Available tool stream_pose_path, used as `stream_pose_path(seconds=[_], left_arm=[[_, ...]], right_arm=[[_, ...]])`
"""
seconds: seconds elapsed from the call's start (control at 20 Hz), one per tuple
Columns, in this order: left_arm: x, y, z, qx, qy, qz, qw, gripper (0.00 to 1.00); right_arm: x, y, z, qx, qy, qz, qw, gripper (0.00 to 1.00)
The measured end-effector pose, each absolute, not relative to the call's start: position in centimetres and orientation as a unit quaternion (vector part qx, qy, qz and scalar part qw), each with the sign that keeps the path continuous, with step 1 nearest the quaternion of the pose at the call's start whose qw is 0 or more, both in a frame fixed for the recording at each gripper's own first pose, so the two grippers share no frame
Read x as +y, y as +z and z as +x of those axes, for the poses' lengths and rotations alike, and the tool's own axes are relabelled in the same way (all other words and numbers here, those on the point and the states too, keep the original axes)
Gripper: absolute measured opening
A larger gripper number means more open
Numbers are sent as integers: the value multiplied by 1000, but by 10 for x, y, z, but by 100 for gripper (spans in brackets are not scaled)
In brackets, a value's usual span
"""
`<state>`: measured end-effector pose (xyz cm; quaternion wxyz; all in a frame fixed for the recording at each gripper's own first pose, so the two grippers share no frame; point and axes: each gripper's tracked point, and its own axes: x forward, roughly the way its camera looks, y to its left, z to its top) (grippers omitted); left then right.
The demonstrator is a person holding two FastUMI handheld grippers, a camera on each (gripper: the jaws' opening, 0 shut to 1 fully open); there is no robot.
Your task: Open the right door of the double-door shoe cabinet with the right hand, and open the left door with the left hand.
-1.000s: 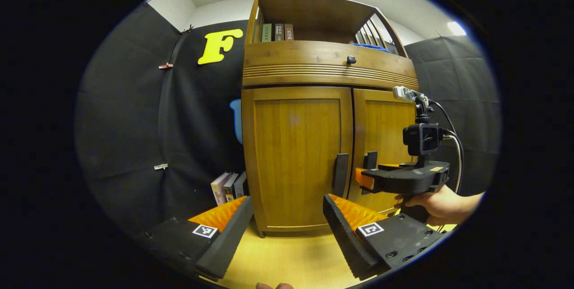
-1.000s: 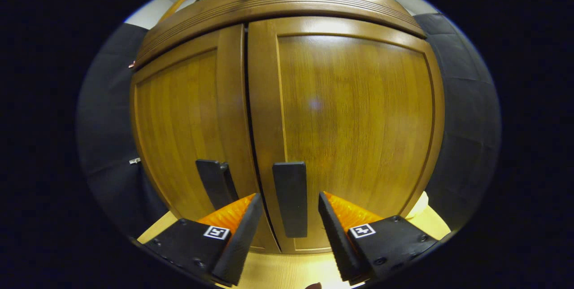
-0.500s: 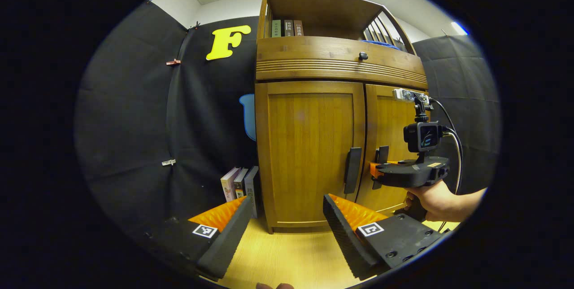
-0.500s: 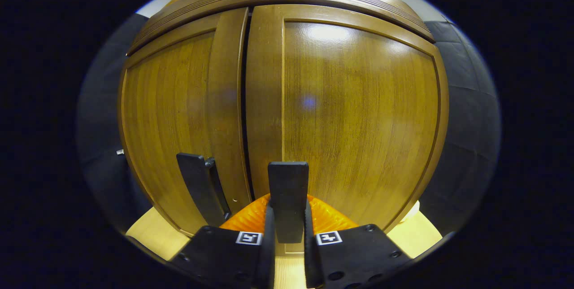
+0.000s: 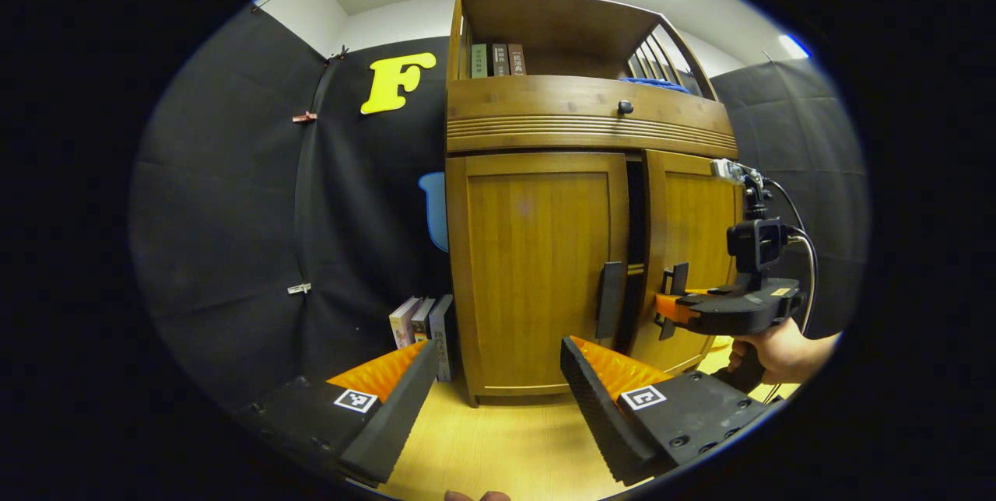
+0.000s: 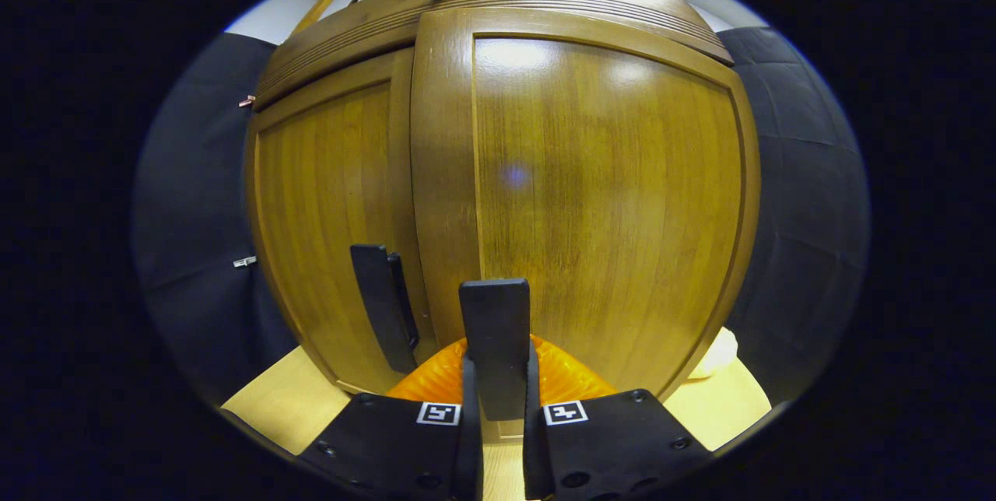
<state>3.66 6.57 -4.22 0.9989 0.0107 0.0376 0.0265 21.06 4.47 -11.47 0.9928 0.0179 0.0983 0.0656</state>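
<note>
Right gripper (image 6: 498,439) pinched the right door handle (image 6: 496,345), both fingers pressed on it; right door (image 5: 689,252) stood slightly ajar off the shoe cabinet (image 5: 583,127). Left gripper (image 5: 498,400) hung spread, well short of the left door handle (image 5: 610,300). Risk: handle slipping out if the pull ran off the door's arc.

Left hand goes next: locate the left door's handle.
In the left gripper view, the left door handle stands upright at that door's right edge, beside the dark gap, above the open left tool.
</note>
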Motion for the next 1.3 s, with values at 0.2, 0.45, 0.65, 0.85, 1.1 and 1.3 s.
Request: stream_pose_path(seconds=[0.2, 0.45, 0.65, 0.85, 1.1, 1.3], left_arm=[[55, -40, 25, 37, 30, 6, 999, 98], [32, -35, 10, 35, 34, 6, 999, 98], [10, -31, -1, 32, 39, 4, 999, 98], [-14, -28, -5, 32, 37, 4, 999, 99], [-44, -18, -1, 27, 34, 2, 999, 98], [-65, -13, 4, 25, 29, 4, 999, 99]], right_arm=[[30, -114, 179, 100, 71, 32, 992, 24], [13, -114, 153, 103, 71, 45, 991, 24], [-9, -117, 125, 108, 75, 50, 990, 24], [-35, -116, 102, 110, 74, 49, 990, 24], [-71, -112, 78, 118, 64, 30, 990, 23], [-100, -109, 65, 121, 56, 29, 991, 23]])
